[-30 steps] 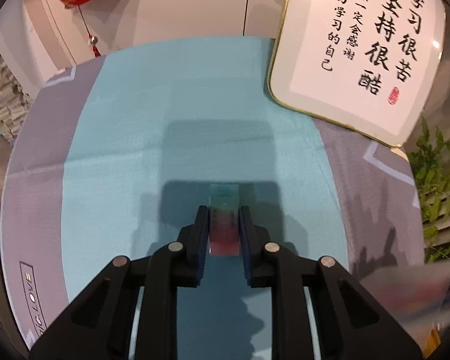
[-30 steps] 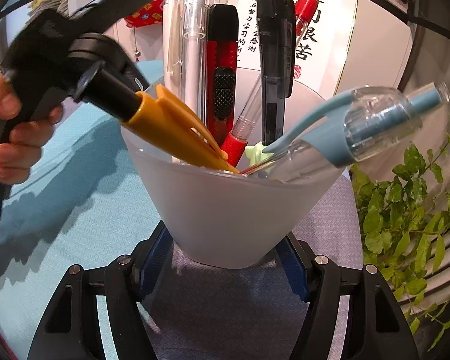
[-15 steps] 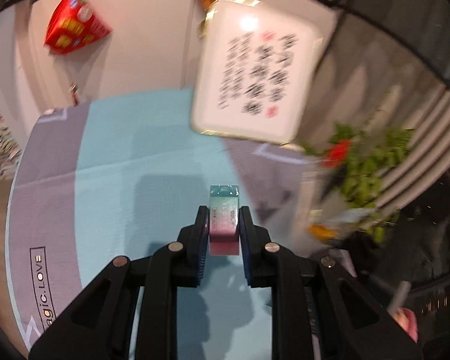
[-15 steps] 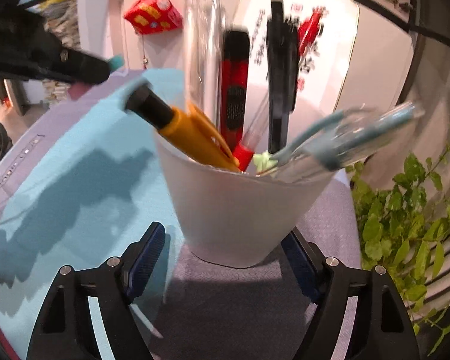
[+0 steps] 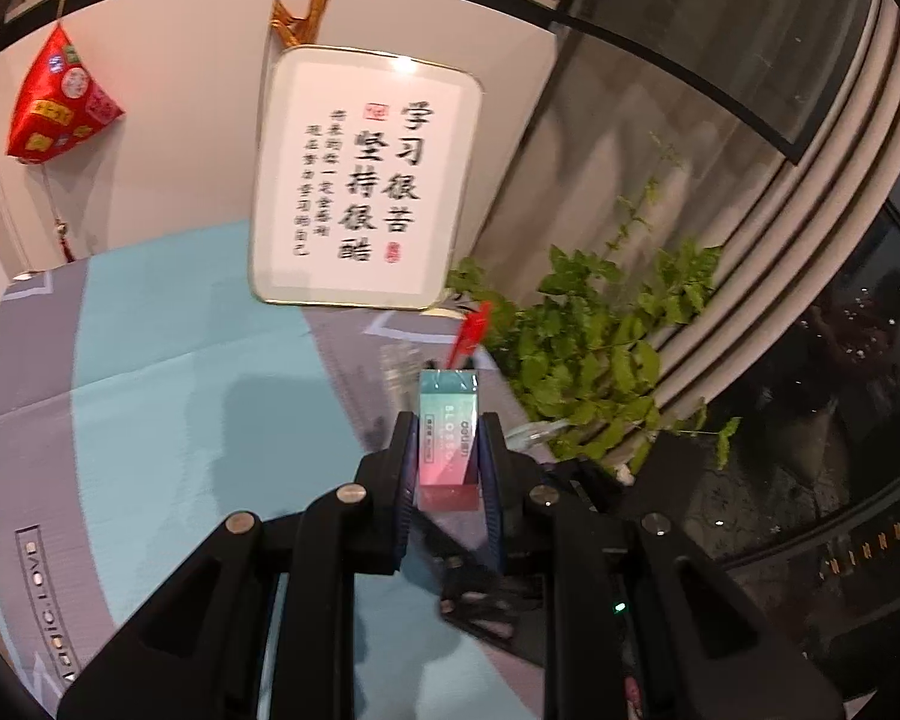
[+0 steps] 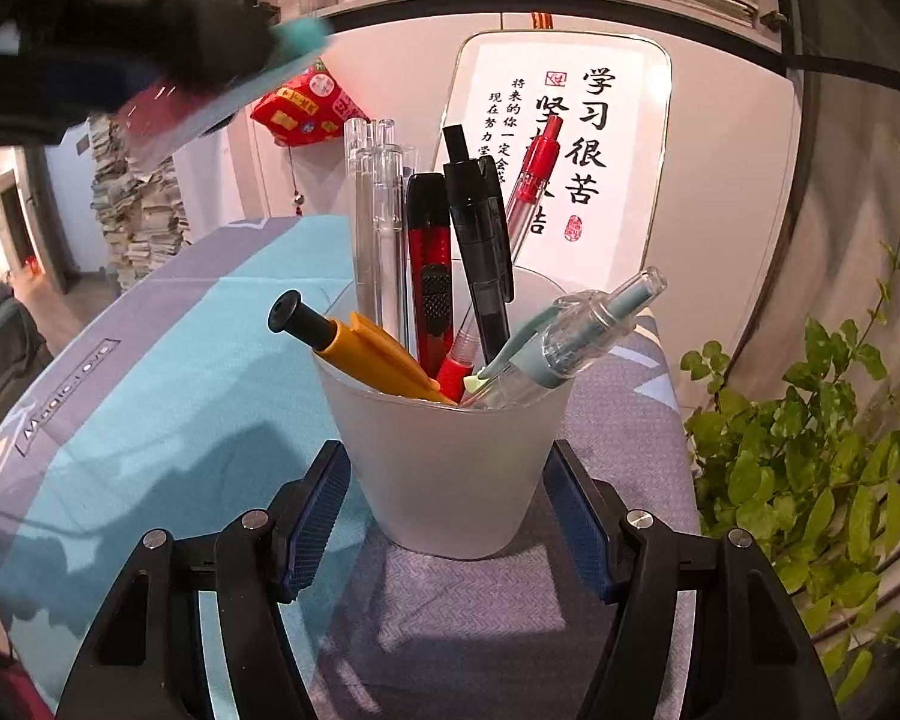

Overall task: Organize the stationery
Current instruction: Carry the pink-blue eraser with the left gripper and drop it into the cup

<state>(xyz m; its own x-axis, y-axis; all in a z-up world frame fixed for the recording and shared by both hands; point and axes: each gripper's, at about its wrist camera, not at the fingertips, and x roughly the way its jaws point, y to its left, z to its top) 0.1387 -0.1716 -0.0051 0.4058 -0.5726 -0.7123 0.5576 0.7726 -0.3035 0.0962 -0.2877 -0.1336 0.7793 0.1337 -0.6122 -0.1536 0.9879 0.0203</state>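
Left wrist view: the left gripper [image 5: 448,447] is clamped tight on the eraser [image 5: 449,443], teal end forward, held above the cloth [image 5: 168,372] before the framed sign [image 5: 363,180]. Right wrist view: the right gripper [image 6: 444,510] has just been closing and its pads sit against the frosted cup [image 6: 444,456], full of pens [image 6: 378,234], standing on the cloth's grey edge.

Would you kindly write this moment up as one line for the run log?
left gripper: shut on eraser | right gripper: jaws just closed on pen cup | eraser not yet in pen cup
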